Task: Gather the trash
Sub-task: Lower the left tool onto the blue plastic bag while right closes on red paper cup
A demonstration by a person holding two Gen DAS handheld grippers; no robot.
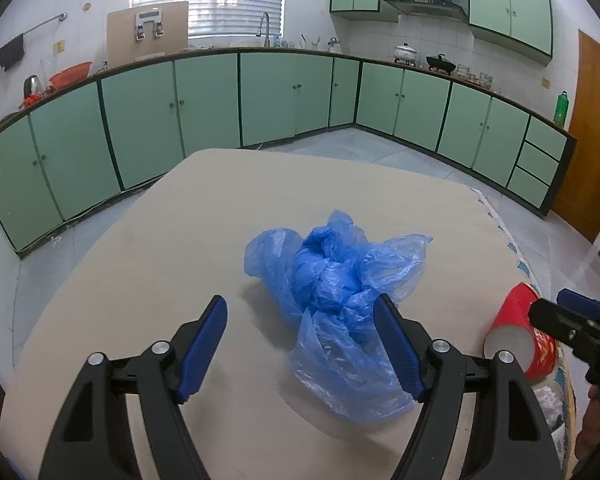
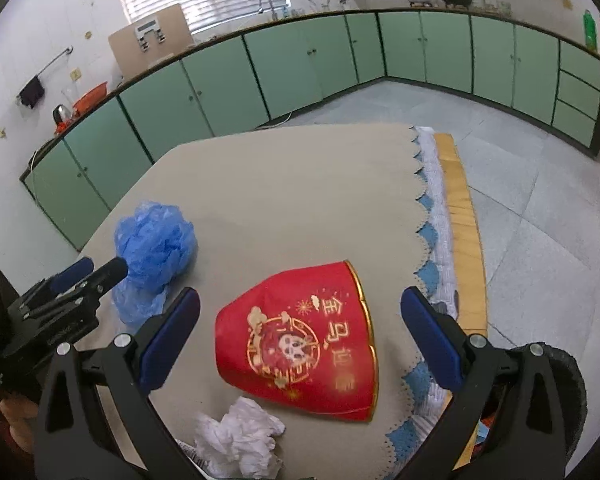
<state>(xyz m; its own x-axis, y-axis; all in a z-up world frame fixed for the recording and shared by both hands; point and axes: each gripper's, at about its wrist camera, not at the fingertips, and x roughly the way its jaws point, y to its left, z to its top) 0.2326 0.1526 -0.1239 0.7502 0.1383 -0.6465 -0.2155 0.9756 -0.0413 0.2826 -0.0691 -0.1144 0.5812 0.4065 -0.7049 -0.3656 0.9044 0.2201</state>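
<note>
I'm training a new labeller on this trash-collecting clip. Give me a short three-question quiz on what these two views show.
1. True or false: the red paper cup stands upright on the table.
2. Which thing lies directly ahead of the left gripper? A) blue plastic bag B) crumpled white tissue C) kettle
3. Fill in: both the left gripper and the right gripper are ____ and hold nothing.

Key: 1 false, it lies on its side; 2 A; 3 open.
</note>
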